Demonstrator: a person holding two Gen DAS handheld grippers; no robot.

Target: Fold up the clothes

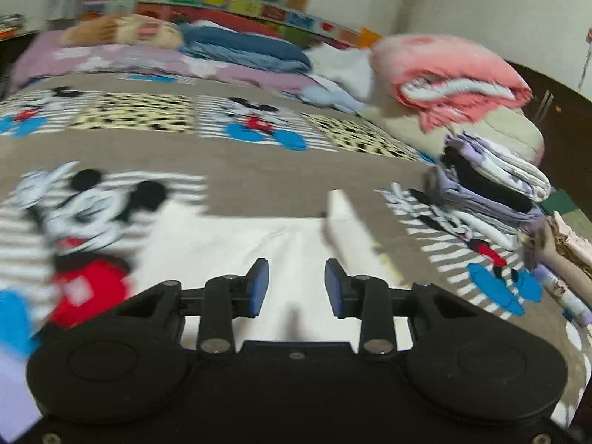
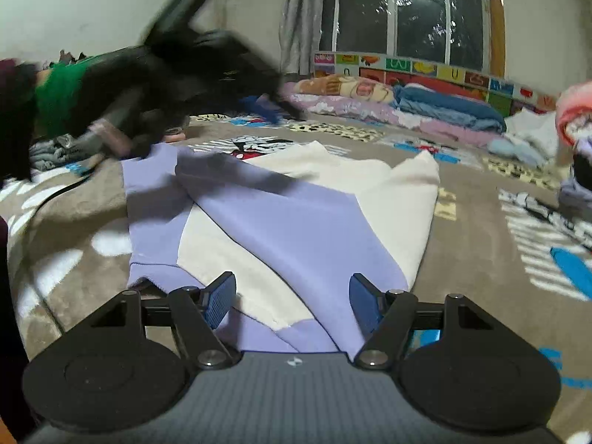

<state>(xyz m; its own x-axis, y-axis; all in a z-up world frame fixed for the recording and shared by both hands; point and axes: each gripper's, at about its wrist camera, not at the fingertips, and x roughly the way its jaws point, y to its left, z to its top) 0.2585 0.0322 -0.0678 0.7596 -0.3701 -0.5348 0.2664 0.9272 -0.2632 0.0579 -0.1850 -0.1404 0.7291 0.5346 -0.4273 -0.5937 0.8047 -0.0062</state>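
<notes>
Both views blurred. My left gripper (image 1: 296, 286) and right gripper (image 2: 292, 303) both gape apart, holding nothing. Lilac-and-cream garment (image 2: 296, 222) lies spread on the cartoon-print bed blanket (image 1: 240, 162). Folded clothes stack (image 1: 492, 185) at the bed's right; dark window (image 2: 403, 18) behind.

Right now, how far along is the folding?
Done: a stack of folded clothes sits on the blanket. In hand: the lilac-and-cream top lies spread out with one sleeve across it; both tongs, left and right, are open over it, gripping nothing. Left: the remaining folds, then adding it to the stack.
</notes>
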